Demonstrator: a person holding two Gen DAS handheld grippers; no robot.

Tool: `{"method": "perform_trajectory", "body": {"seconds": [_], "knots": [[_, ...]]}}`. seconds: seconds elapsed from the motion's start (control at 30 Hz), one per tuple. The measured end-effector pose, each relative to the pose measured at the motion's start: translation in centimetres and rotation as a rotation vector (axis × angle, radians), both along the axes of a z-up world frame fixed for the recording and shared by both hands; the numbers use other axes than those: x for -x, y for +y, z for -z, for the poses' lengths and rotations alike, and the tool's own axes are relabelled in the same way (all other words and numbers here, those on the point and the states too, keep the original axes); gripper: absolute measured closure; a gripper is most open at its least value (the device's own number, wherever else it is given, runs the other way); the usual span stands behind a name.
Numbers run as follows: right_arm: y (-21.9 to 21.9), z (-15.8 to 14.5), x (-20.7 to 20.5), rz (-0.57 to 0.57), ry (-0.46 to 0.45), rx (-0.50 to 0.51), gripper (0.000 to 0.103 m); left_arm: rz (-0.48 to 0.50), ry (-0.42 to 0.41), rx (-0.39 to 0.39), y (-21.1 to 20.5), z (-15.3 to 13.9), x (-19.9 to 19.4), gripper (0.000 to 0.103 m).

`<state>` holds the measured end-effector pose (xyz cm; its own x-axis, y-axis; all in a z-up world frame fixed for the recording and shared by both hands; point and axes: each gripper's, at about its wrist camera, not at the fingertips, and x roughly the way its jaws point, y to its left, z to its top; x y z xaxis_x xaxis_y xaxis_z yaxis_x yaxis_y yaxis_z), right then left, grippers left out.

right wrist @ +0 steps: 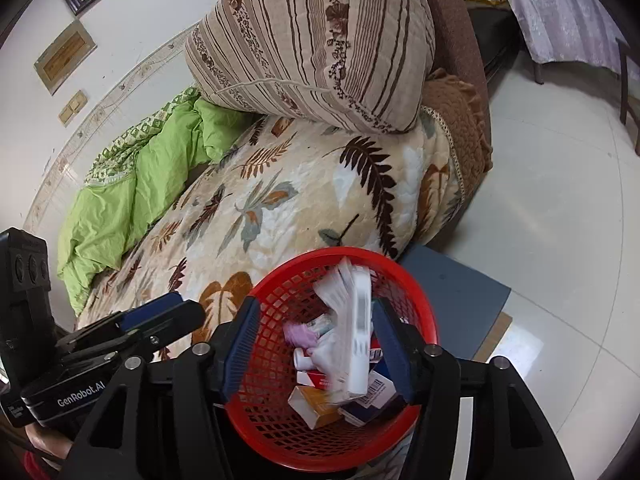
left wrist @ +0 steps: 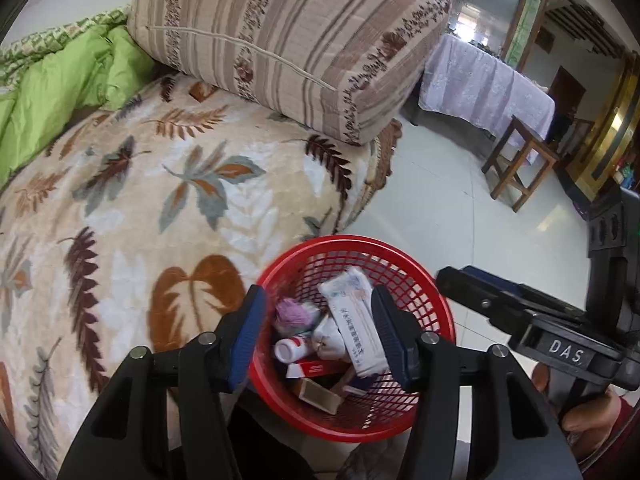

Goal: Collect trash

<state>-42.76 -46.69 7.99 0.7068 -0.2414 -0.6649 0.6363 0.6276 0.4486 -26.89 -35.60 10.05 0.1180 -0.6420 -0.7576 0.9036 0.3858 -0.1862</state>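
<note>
Holds the left tongs (left wrist: 318,300) spread wide, pinching nothing, right over the red basket (left wrist: 352,240). Holds the right tongs (right wrist: 316,308) spread too, close beside the left ones, over the same basket. Shows a white packet (right wrist: 356,340) blurry between the right tips, touching neither as far as can be told: likely let go to drop in. Below both tongs, more trash in the basket: small boxes (right wrist: 316,404), a little white bottle (left wrist: 290,350), a purple lump (left wrist: 290,314).

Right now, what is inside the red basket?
The red basket holds a white packet, a purple ball, a white bottle and small boxes; anything beneath them is covered.
</note>
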Motion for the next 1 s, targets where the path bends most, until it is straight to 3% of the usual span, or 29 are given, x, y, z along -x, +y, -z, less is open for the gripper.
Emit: {"method": "perform_trajectory", "body": {"seconds": [0.2,0.27,0.33,0.47,0.57,0.67,1.0], "knots": [[2.7,-2.1,-0.4,0.076,0.101,0.124,0.024,-0.102,-0.151,0.079,4.7,-3.1,-0.2,0.017],[4.6,-3.0,-1.2,0.115,0.171,0.216,0.019,-0.143,-0.222,0.097,6.8,-4.2,-0.3,0.012],[6.3,-3.8,-1.6,0.153,0.183,0.27,0.016,-0.177,-0.263,0.104,8.5,-4.9,-0.5,0.005],[9.1,-4.7,-2.0,0.25,0.19,0.316,0.002,-0.252,-0.322,0.103,12.4,-5.5,-0.9,0.002],[10.7,-5.1,-2.2,0.239,0.149,0.324,0.002,-0.304,-0.377,0.069,14.4,-4.9,-0.9,0.001],[11.8,-5.2,-2.5,0.282,0.186,0.343,0.002,-0.33,-0.412,0.047,15.9,-4.0,-0.9,0.001],[13.4,-4.7,-3.7,0.272,0.248,0.386,0.002,-0.357,-0.415,0.054,17.4,-3.3,-1.3,0.001]]}}
